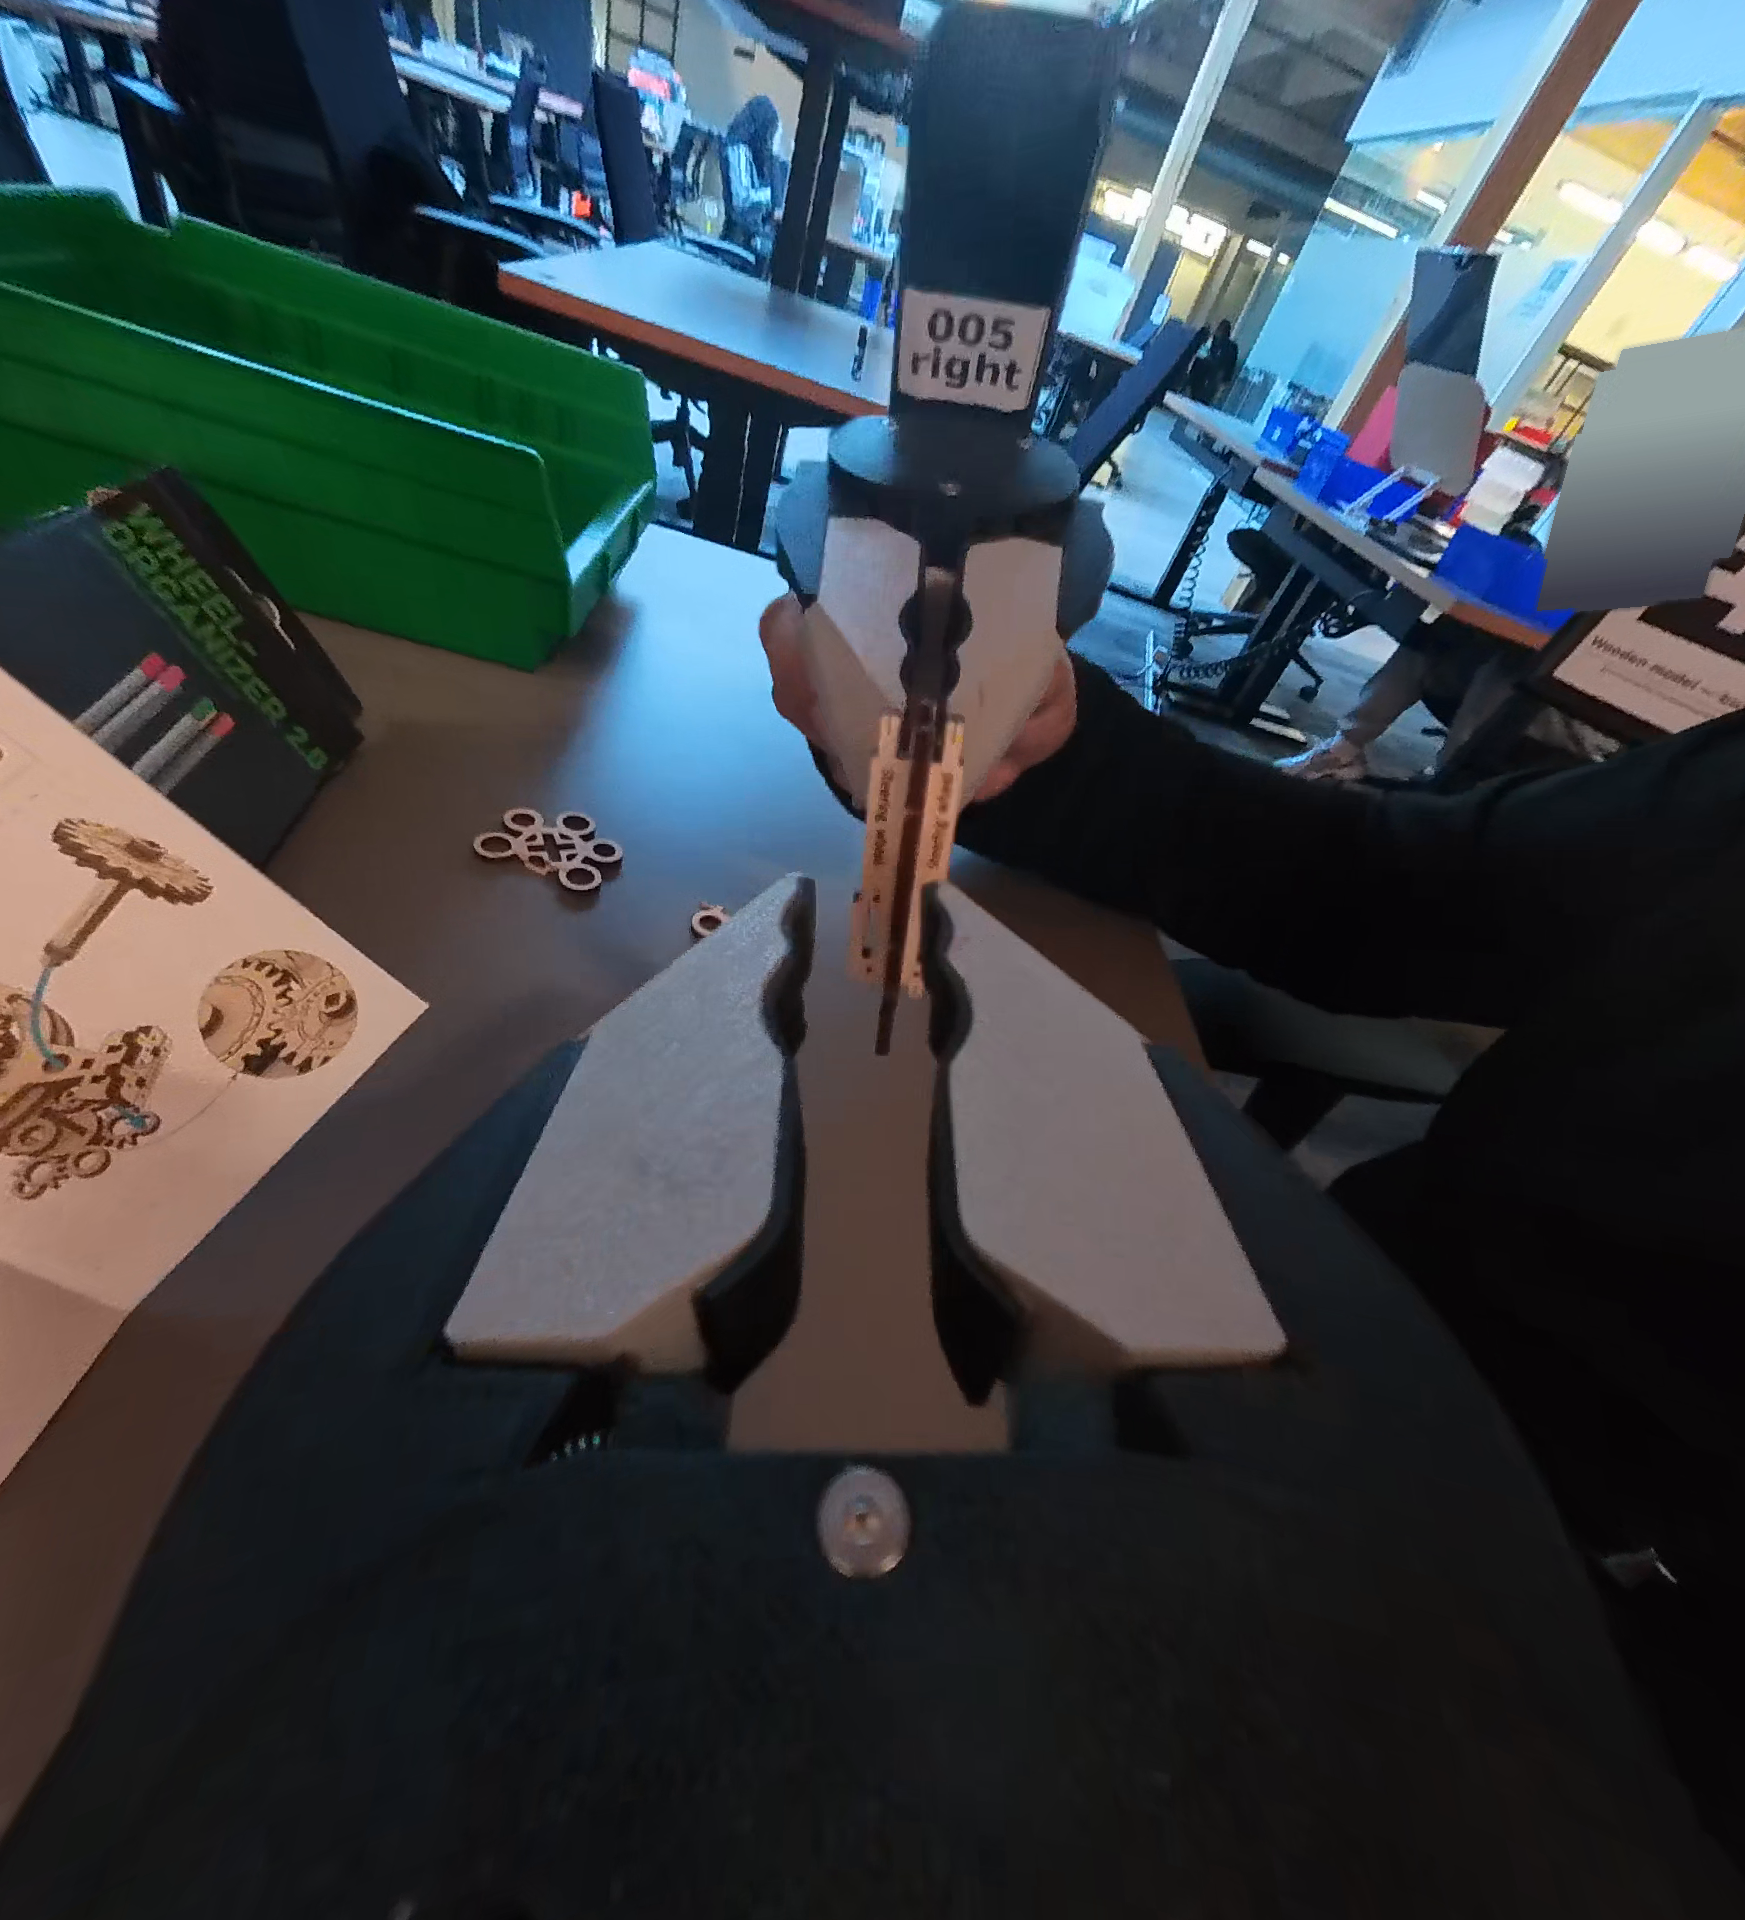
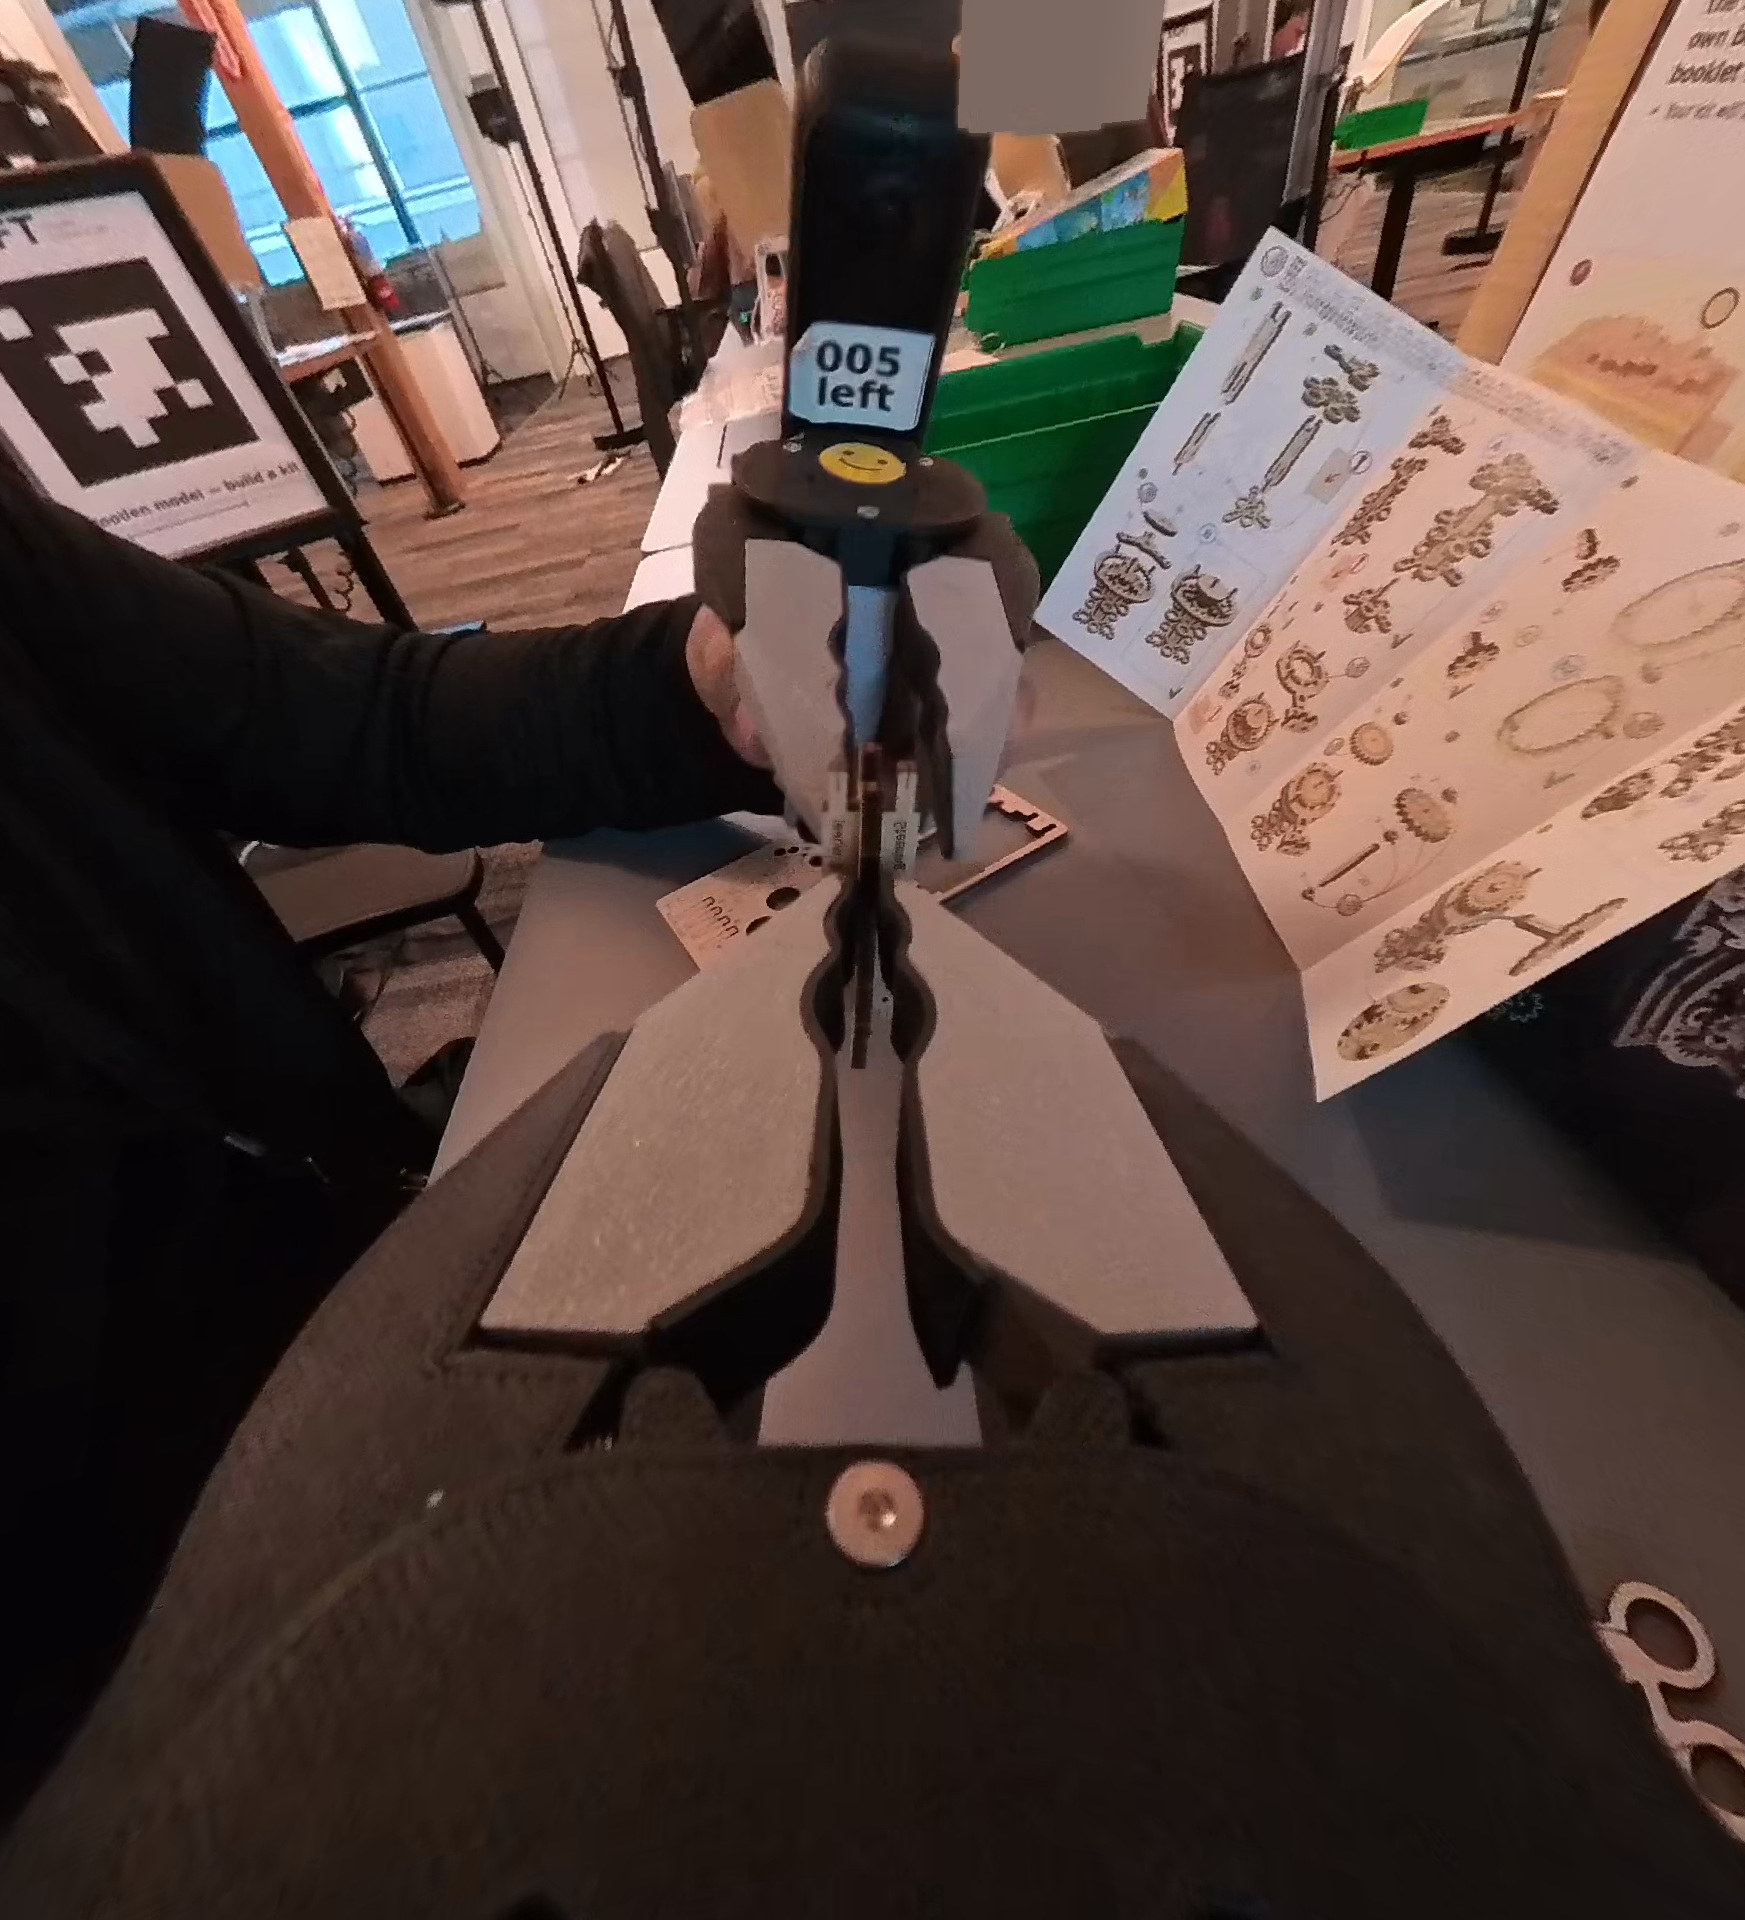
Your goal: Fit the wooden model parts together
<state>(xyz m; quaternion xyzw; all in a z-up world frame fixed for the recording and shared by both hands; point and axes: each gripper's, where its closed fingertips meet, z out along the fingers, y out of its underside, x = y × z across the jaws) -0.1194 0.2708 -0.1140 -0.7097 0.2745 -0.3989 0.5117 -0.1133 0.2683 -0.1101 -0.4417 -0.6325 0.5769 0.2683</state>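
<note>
Your left gripper (image 1: 868, 935) stands apart, the wooden assembly (image 1: 899, 883) between its tips, hard by the right finger. Your right gripper (image 2: 863, 914) clamps that assembly, whose long axis runs straight from one gripper toward the other.

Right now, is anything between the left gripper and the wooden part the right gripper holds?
Nothing visible. The wooden part, clamped in the right gripper, reaches between the spread fingers of the left gripper, with open air beside it.
</note>
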